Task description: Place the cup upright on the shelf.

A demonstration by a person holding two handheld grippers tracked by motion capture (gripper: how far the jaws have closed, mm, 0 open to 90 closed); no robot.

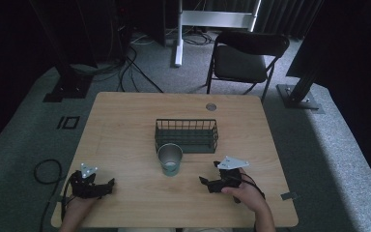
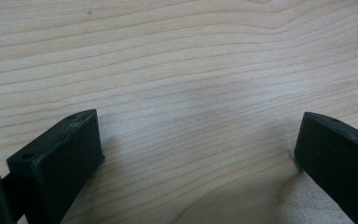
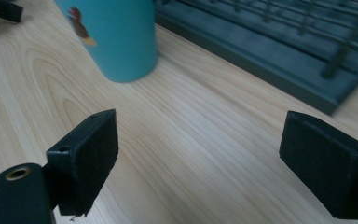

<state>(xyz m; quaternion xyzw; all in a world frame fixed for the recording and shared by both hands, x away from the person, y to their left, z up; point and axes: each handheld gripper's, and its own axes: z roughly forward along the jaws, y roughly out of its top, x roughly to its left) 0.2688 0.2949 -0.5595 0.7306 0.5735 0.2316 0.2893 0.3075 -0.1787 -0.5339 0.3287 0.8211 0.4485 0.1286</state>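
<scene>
On a pale wood-grain rectangular worktop (image 1: 125,125), nothing appears to have been moved yet; the work seems to be at its very start.

At the near left, the person's left hand holds the black left gripper (image 1: 107,185) low over the worktop. Its fingers (image 2: 60,158) are spread wide with bare wood between them, and they hold nothing.

At the middle stands a teal, tapered cup (image 1: 169,160) with a small bird picture on its side, upright and open-topped. It stands just in front of a dark green wire basket (image 1: 187,135), a long rectangular one with a solid base; I cannot tell whether the two touch. The basket looks empty.

At the near right, the right hand holds the black right gripper (image 1: 204,181), which carries a grey three-cornered plate and points left toward the cup. Its fingers (image 3: 86,154) are also wide apart and grip nothing. In the right gripper view the cup sits ahead and to the left, near but apart from them.

Judging by this, the cup is untouched, so reaching, gripping and any placing are all left to do.

A small round grommet (image 1: 211,107) sits at the worktop's far edge. Beyond lie grey carpet (image 1: 319,145), a black folding chair (image 1: 244,58), trailing cables (image 1: 130,72), metal stand feet and dark curtains.
</scene>
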